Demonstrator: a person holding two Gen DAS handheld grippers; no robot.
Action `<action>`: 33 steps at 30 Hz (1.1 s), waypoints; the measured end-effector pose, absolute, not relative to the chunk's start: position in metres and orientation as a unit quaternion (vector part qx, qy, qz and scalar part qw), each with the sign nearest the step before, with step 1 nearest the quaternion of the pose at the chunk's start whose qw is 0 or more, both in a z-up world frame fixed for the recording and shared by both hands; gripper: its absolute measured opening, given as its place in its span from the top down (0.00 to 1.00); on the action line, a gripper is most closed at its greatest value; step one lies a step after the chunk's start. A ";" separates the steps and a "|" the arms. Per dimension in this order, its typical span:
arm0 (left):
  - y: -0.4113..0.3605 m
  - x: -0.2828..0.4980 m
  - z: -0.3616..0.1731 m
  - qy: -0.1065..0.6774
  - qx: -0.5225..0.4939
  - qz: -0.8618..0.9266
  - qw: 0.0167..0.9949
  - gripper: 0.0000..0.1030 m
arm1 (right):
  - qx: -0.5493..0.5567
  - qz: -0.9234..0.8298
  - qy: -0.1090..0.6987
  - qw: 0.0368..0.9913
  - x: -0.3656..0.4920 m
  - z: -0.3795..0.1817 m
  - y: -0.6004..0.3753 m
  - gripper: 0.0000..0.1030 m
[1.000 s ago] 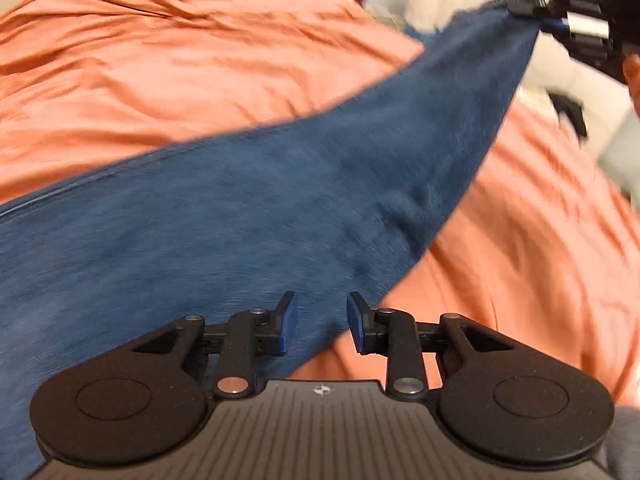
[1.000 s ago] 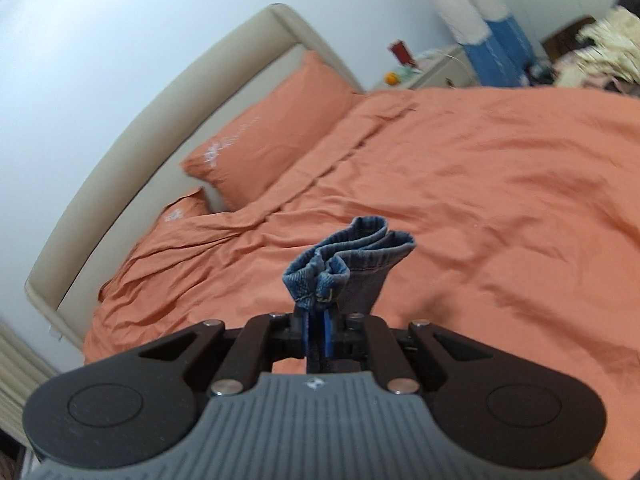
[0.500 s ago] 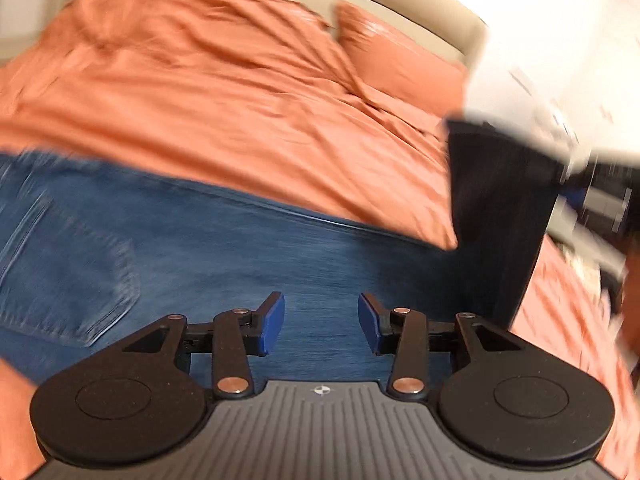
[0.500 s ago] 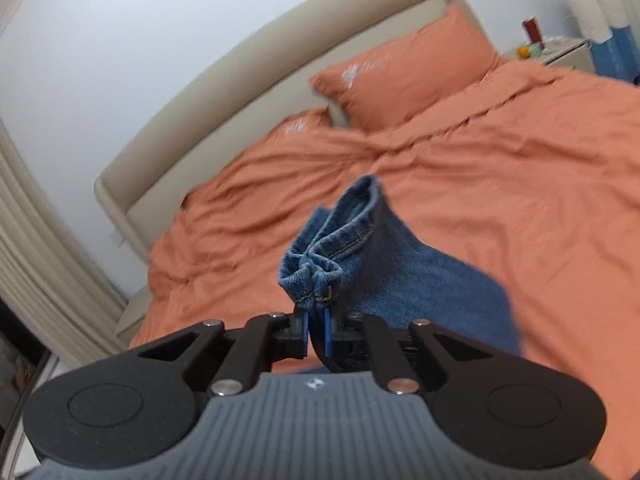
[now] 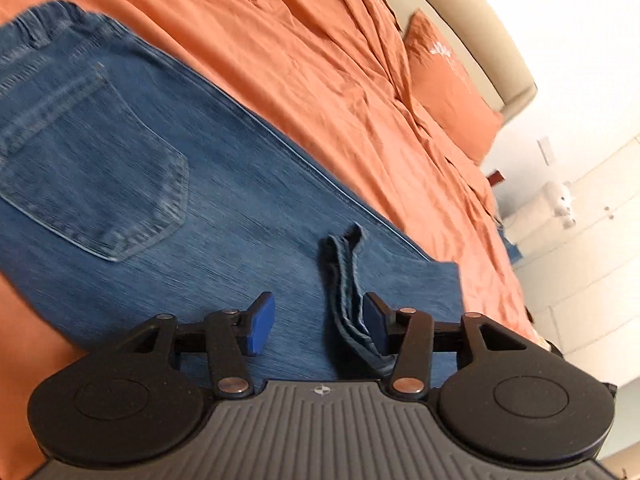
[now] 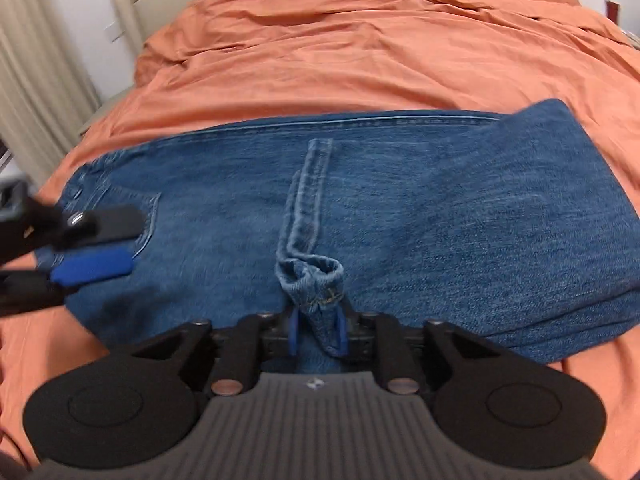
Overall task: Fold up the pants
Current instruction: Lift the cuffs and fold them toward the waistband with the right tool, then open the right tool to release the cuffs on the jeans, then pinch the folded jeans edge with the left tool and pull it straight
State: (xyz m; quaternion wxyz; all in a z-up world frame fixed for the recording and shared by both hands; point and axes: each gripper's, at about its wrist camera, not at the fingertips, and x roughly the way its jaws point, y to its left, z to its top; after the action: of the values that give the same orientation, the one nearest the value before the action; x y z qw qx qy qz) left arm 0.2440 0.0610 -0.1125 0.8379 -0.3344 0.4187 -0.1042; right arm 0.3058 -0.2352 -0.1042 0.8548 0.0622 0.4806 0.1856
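My left wrist view shows blue denim pants (image 5: 168,168) spread across the left and centre of the frame on an orange bed cover (image 5: 320,60), back pocket (image 5: 92,168) at left, waistband toward the upper left. My left gripper (image 5: 318,324) sits bottom centre, jaws apart and opening, gripping nothing; the folded-over hem edge (image 5: 340,280) lies just beside its right pad. In my right wrist view, the pants fill the middle band, folded at right. My right gripper (image 6: 318,330) has jaws opening, with the bunched hem between the blue pads, which look to be loosening off it. An orange pillow (image 5: 448,80) lies at the upper right.
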 end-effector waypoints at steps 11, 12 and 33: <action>0.042 0.287 -0.146 0.445 -0.389 -0.126 0.796 0.35 | 0.097 0.139 0.395 0.903 0.278 -0.072 -0.319 0.62; 0.039 0.293 -0.151 0.446 -0.397 -0.129 0.792 0.35 | 0.105 0.115 0.386 0.909 0.278 -0.071 -0.332 0.62; -0.016 0.314 -0.092 0.294 -0.202 -0.191 0.915 0.95 | 0.100 -0.023 0.367 0.924 0.283 -0.084 -0.449 0.85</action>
State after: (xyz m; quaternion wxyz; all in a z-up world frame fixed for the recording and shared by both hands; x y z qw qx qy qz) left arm 0.3136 -0.0165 -0.0920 0.9146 -0.2017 0.2937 -0.1915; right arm 0.2833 -0.4491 -0.0840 0.9245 0.1005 0.3670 -0.0230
